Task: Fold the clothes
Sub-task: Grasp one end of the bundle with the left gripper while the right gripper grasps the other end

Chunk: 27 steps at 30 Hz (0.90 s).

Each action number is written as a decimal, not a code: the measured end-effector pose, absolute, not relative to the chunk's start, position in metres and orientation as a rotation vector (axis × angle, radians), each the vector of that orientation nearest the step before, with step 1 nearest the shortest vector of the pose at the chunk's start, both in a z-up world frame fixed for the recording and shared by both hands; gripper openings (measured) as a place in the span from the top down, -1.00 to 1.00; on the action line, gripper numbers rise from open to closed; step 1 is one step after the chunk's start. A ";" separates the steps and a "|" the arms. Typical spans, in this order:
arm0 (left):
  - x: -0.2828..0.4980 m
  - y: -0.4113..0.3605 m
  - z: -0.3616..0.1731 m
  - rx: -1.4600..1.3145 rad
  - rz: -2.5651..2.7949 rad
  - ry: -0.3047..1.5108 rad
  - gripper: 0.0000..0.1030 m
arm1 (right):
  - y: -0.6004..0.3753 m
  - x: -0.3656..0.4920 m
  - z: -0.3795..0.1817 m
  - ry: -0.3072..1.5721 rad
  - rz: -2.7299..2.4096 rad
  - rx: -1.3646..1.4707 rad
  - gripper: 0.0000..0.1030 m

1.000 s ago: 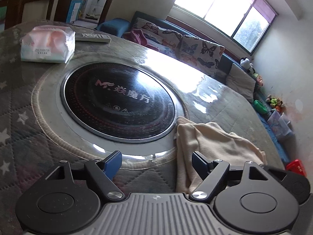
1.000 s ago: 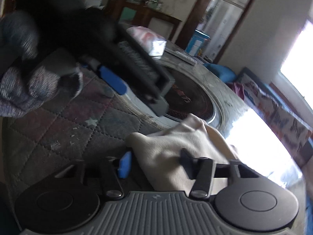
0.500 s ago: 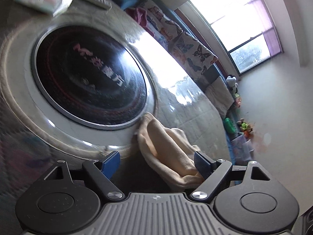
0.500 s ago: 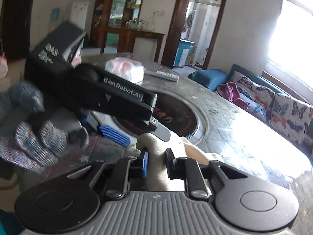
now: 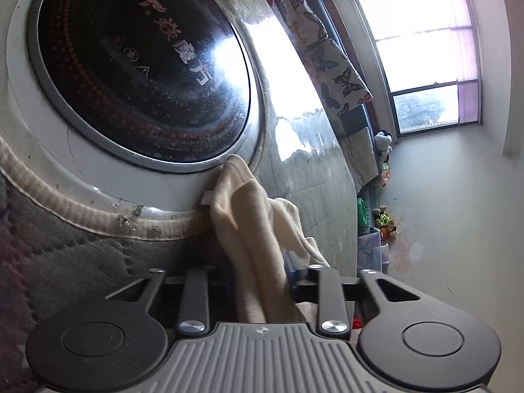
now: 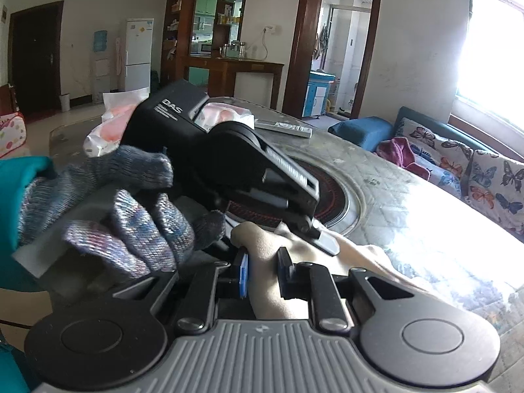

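Cloth (image 5: 249, 229), cream, soft and limp, lies bunched beside the table's round cooktop (image 5: 137, 65); your left tongs (image 5: 258, 278) and right tongs (image 6: 262, 271) both clench its near edge. Hold corners, since it sags.

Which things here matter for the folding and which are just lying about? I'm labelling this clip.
Job in hand:
- beige garment, pinched in both sets of jaws
- left gripper
- right gripper
- gloved hand holding the left gripper

Lying about:
- induction hob set in the table
- tissue pack
- remote control
- butterfly cushions
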<state>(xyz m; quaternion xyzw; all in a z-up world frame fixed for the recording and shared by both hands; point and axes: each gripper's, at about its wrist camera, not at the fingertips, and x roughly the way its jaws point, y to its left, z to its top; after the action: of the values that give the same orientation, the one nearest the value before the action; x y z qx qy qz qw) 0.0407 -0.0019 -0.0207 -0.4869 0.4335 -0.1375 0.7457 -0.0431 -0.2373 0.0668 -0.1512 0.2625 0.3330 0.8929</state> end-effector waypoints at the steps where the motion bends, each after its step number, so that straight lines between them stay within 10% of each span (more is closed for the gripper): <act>1: 0.040 -0.001 -0.022 -1.066 -0.299 0.946 0.61 | -0.243 -0.042 0.067 0.550 0.674 -0.300 0.68; 6: 0.035 0.001 -0.021 -1.010 -0.290 0.932 0.66 | -0.273 -0.038 0.065 0.579 0.590 -0.234 0.31; 27: 0.037 -0.033 0.004 -0.755 -0.279 0.889 0.66 | -0.423 0.024 0.018 0.731 0.241 0.182 0.27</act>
<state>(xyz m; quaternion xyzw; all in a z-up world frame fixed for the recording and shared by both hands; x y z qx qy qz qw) 0.0374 -0.0326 0.0039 -0.3551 0.4185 -0.1311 0.8256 0.0243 -0.4226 0.0178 0.0887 0.3562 0.1176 0.9227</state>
